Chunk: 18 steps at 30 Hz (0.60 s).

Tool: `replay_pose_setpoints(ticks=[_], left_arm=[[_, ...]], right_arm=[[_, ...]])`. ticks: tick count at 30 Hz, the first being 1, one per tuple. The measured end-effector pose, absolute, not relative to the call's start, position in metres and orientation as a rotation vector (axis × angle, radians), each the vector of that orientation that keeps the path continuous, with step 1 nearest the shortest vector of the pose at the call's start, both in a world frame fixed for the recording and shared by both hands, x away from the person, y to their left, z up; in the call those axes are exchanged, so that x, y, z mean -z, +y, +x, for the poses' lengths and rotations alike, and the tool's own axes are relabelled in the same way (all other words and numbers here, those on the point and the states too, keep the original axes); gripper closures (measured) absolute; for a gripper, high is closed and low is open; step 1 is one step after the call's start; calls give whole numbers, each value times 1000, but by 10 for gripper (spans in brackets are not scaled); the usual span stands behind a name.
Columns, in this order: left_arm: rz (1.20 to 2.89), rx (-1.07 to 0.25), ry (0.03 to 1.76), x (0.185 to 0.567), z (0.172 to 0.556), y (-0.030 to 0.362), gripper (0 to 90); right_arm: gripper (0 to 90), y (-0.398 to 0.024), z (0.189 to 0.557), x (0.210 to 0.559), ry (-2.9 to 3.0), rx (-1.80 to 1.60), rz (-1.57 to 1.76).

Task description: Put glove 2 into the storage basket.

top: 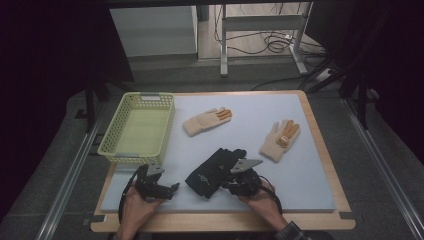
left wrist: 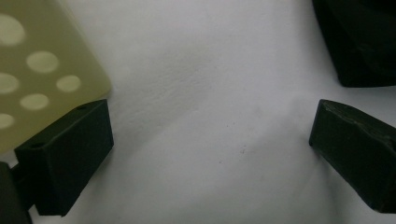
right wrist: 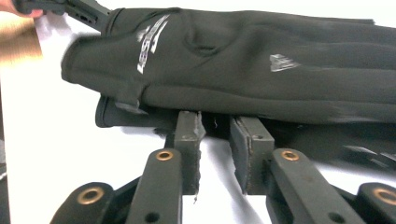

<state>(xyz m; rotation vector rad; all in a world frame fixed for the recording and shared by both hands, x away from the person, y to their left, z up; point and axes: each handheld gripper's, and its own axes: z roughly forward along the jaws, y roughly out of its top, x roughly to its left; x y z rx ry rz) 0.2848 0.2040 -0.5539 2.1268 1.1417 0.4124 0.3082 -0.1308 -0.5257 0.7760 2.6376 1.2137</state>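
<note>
From the high view I see the wooden-edged bench (top: 325, 150) with its pale blue-grey foam mat (top: 250, 145). A pair of black fabric gloves (top: 212, 172), stacked one on the other, lies at the near middle of the mat. My right gripper (top: 239, 182) sits at the near right edge of that pair, with the hand behind it. My left gripper (top: 170, 189) rests on the mat to the left of the black gloves, apart from them and just near of the pale yellow perforated plastic basket (top: 137, 127), which stands at the left side of the bench. Two cream knitted gloves with orange fingertips lie farther off: one (top: 206, 120) at the far middle, the other (top: 279, 141) at the right.

In the left gripper view, the left jaws stand spread wide with bare mat (left wrist: 201, 116) between them. A corner of the yellow basket (left wrist: 42, 70) is just beside one jaw, and a dark edge of the black gloves (left wrist: 359, 42) shows at the far right corner.

In the right gripper view, the black gloves (right wrist: 243, 70) lie across the frame, printed with white logos. The right jaws stand a narrow gap apart, their tips tucked under the gloves' near edge; I see nothing pinched between them. The left gripper (right wrist: 70, 9) shows far off at the top left.
</note>
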Motion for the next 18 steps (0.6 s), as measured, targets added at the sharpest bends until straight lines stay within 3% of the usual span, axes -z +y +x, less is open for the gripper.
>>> replay_pose_setpoints(ticks=[8,18], left_arm=[[2119,-398,1151,554,285,205,1],[2119,-397,1150,554,286,205,1]], right_arm=[[573,-199,314,520,2487,-1148,949],[421,-252,322,526,2350,-1039,1093]])
